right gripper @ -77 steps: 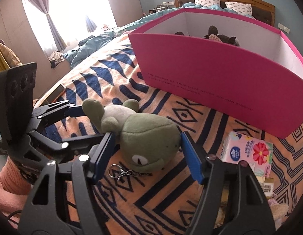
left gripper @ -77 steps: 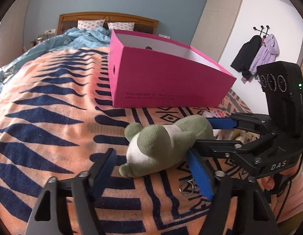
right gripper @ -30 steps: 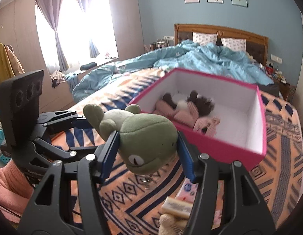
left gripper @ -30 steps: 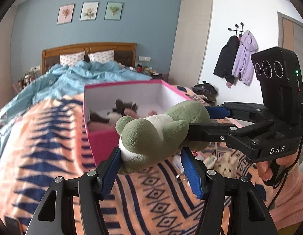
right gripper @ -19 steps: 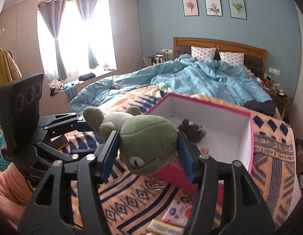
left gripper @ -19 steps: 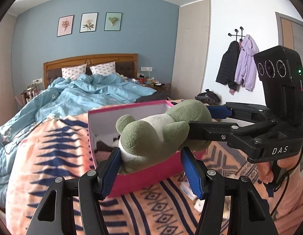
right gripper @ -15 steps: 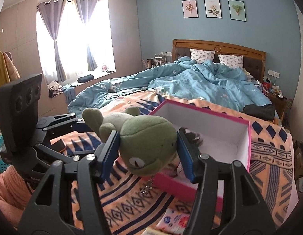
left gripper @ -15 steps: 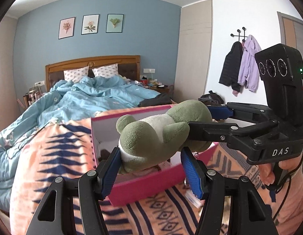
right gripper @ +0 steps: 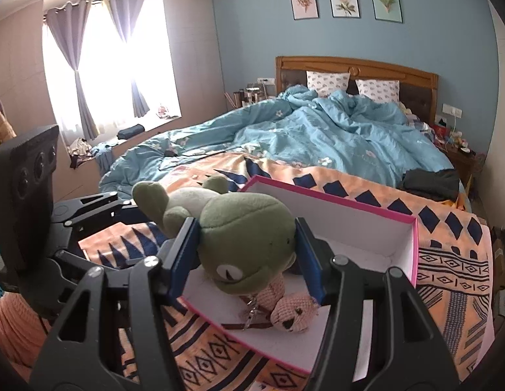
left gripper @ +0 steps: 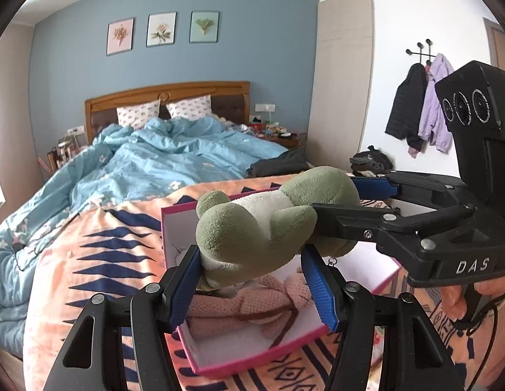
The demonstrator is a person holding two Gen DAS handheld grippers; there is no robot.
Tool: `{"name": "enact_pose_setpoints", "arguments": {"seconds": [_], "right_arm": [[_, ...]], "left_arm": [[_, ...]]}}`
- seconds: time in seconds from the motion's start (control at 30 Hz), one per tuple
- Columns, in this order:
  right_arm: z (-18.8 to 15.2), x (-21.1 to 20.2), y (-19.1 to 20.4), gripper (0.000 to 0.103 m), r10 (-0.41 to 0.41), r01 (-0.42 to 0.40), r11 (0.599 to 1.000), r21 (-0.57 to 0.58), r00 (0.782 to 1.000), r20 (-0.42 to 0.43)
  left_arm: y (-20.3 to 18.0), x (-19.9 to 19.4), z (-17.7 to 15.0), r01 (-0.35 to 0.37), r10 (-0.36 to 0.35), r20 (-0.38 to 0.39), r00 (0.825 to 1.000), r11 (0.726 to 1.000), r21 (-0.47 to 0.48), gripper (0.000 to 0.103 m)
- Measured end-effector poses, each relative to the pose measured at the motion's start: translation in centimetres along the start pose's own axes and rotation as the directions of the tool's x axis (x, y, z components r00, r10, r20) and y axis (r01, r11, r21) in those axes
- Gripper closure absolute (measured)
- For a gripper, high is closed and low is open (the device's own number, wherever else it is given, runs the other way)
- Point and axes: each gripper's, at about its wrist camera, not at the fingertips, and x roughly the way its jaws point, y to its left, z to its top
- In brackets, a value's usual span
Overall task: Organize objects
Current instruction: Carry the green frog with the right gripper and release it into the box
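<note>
Two grippers on frog [left gripper: 262,228]: my left gripper [left gripper: 252,280] pinches rear end, right gripper [right gripper: 245,254] pinches head. Frog hangs over pink box [right gripper: 366,224], above knit bear [right gripper: 293,312]. Plan: lower level, centre inside walls, release both sides together, watch keyring [right gripper: 250,312] doesn't snag rim.

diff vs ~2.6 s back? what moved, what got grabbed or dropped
The green frog plush went from lying on the blanket, between open pads, to being held in the air over the open pink box. The left gripper clamps its body end and the right gripper its head; both closed on it, nothing released. Unchanged: the box on the patterned blanket, and the pink knitted bear lies inside it.
</note>
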Motion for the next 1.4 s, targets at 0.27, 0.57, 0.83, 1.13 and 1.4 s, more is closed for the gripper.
{"name": "enact_pose_setpoints", "arguments": {"seconds": [0.27, 0.57, 0.83, 1.13, 1.4], "right_arm": [[0.8, 4.2, -3.1, 0.043, 0.004, 0.001, 0.998, 0.066, 0.997, -0.073], [1.1, 7.4, -4.5, 0.043, -0.007, 0.018, 0.996, 0.083, 0.992, -0.124], [1.6, 10.0, -5.3, 0.043, -0.026, 0.041, 0.995, 0.087, 0.985, -0.168], [1.3, 13.5, -7.0, 0.042, -0.018, 0.062, 0.983, 0.171, 0.969, -0.245], [0.3, 13.0, -8.3, 0.038, -0.044, 0.102, 0.973, 0.209, 0.964, -0.262]], "left_arm": [[2.2, 4.5, 1.0, 0.014, -0.021, -0.079, 0.997, 0.996, -0.084, 0.04], [3.3, 7.6, 1.4, -0.015, 0.001, -0.137, 0.991, 0.995, -0.102, 0.04], [4.2, 9.8, 1.9, -0.04, 0.016, -0.199, 0.98, 0.992, -0.117, 0.04], [4.9, 11.5, 2.1, -0.094, 0.056, -0.263, 0.963, 0.987, -0.134, 0.041], [5.1, 10.7, 1.3, -0.106, 0.07, -0.236, 0.969, 0.984, -0.145, 0.039]]}}
